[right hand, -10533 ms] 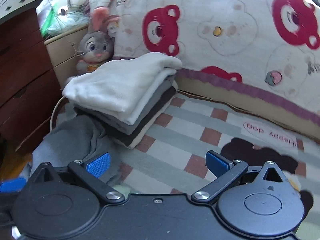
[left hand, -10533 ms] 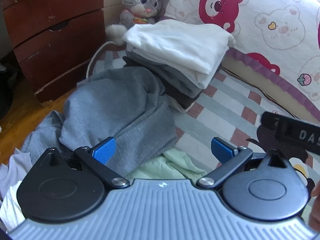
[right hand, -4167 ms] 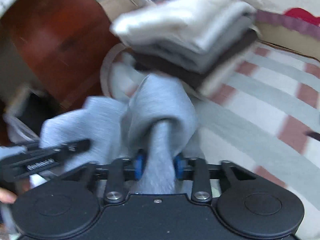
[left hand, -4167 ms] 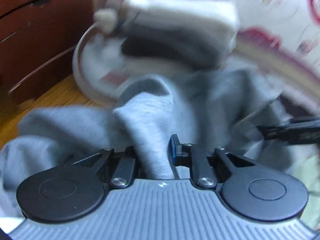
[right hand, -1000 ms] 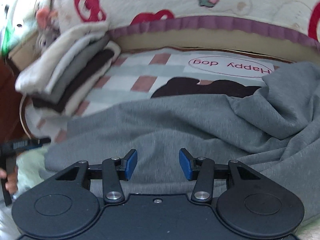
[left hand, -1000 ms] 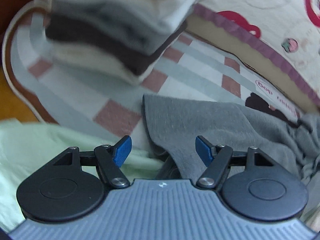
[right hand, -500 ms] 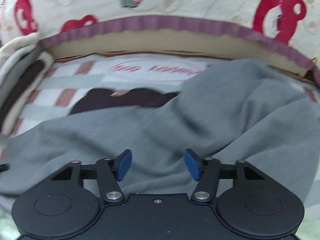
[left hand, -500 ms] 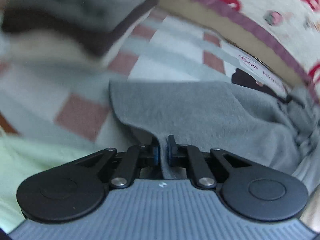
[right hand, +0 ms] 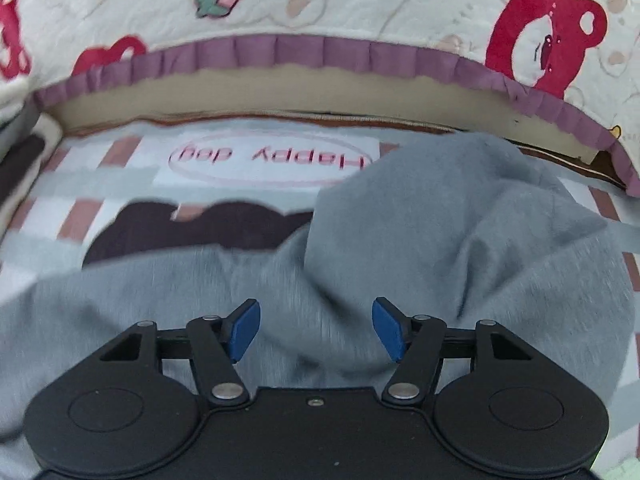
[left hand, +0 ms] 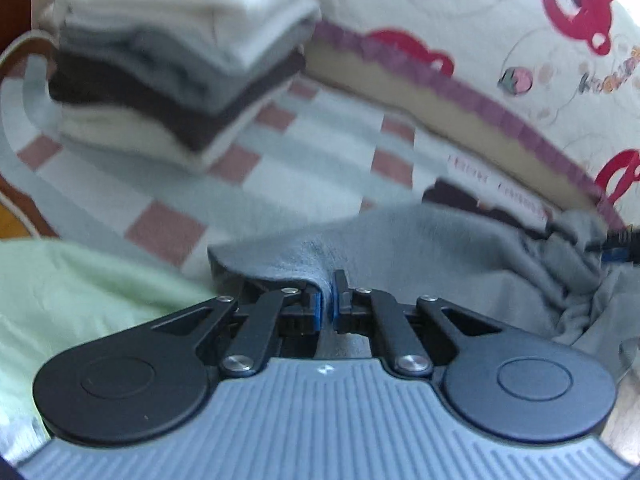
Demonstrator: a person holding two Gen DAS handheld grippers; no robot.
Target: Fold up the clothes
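Pinching a fold of the grey garment [left hand: 420,240] near its left edge, the left gripper [left hand: 327,304] has its blue-padded fingers [left hand: 316,310] drawn almost together, with only the cloth between them. The garment lies spread across the checked mat [left hand: 280,152] and bunches into wrinkles toward the right. A stack of folded clothes [left hand: 176,52] in white, grey, dark brown and cream sits on the mat at the far left, well apart from the garment. A pale green cloth [left hand: 80,292] lies at the near left, just beside the pinched edge.

From the right wrist view, the right gripper [right hand: 316,330] hangs over the same grey garment [right hand: 460,240] with its fingers [right hand: 244,330] spread wide and holding nothing. The cloth heaps up to the right, partly covering the dark dog print and the "Happy dog" label [right hand: 268,158] on the mat [right hand: 100,178]. Behind it runs a bear-print quilt [right hand: 360,0] with a purple frill.
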